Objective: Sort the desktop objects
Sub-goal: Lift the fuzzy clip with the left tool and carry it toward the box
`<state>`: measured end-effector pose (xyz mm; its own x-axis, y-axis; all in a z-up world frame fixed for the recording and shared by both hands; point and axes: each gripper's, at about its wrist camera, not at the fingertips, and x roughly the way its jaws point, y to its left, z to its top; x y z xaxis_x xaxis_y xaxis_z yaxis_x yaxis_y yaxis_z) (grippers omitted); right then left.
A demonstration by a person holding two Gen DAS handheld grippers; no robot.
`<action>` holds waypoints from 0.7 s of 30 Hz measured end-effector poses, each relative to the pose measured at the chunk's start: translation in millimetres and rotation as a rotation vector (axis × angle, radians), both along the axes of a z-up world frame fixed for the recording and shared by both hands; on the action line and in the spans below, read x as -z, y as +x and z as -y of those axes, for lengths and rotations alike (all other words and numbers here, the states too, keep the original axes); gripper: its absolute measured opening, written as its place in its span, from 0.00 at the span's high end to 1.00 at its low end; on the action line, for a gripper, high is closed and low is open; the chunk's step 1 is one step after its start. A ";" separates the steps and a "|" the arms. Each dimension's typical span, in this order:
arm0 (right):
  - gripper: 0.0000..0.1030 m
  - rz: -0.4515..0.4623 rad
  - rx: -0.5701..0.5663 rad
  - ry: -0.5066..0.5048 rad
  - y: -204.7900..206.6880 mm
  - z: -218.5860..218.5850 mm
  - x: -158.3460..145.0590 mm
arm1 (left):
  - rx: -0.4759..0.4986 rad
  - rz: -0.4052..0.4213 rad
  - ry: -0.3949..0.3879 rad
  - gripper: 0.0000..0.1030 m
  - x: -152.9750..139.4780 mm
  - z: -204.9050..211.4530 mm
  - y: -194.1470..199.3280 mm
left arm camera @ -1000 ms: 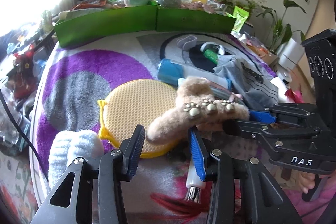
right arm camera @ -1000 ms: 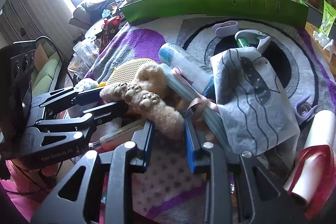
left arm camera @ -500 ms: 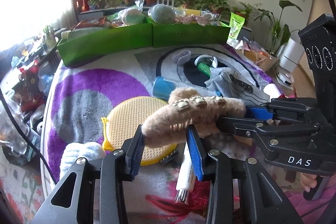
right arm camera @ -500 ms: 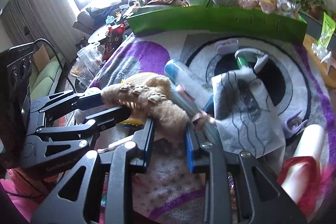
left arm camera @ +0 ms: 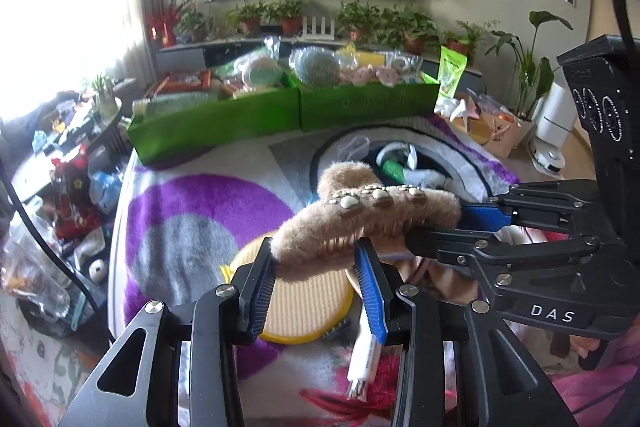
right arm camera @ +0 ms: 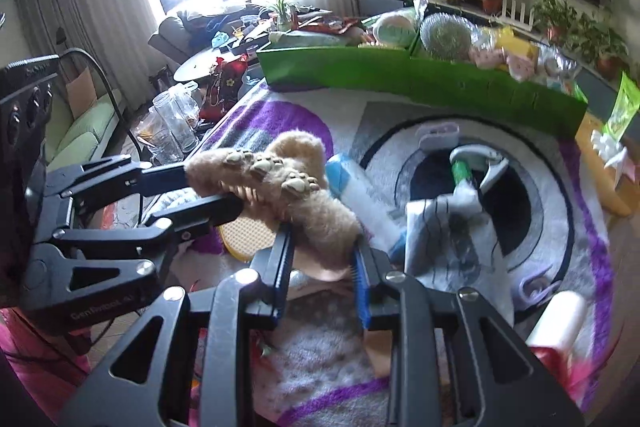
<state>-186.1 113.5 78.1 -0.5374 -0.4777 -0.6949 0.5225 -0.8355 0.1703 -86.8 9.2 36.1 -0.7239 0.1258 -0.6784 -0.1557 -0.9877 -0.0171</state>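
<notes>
A tan furry hair claw with paw-print studs hangs in the air above the purple-and-grey rug. My left gripper is shut on its near end, blue pads pressing the fur. My right gripper comes in from the right and is shut on the other end. In the right wrist view the hair claw runs from my right gripper up to the left gripper. The claw's teeth show underneath.
Two green boxes full of items line the far edge. Below the claw lie a yellow mesh pad and a white tube. A blue-white cylinder, a grey cloth and a white roll lie to the right.
Both grippers have risen together with the hair claw, which has come off the pile and now hangs clear of the things under it. Both views have tipped up toward the room.
</notes>
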 end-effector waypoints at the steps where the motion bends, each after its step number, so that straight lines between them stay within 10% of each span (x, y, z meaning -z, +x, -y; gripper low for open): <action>1: 0.73 -0.005 -0.003 0.003 -1.7 0.7 -2.3 | -0.001 -0.005 0.001 0.61 -1.9 0.7 -0.8; 21: 0.73 -0.095 -0.048 0.102 -40.5 15.1 -32.0 | -0.026 -0.026 0.001 0.61 -16.3 10.5 -32.3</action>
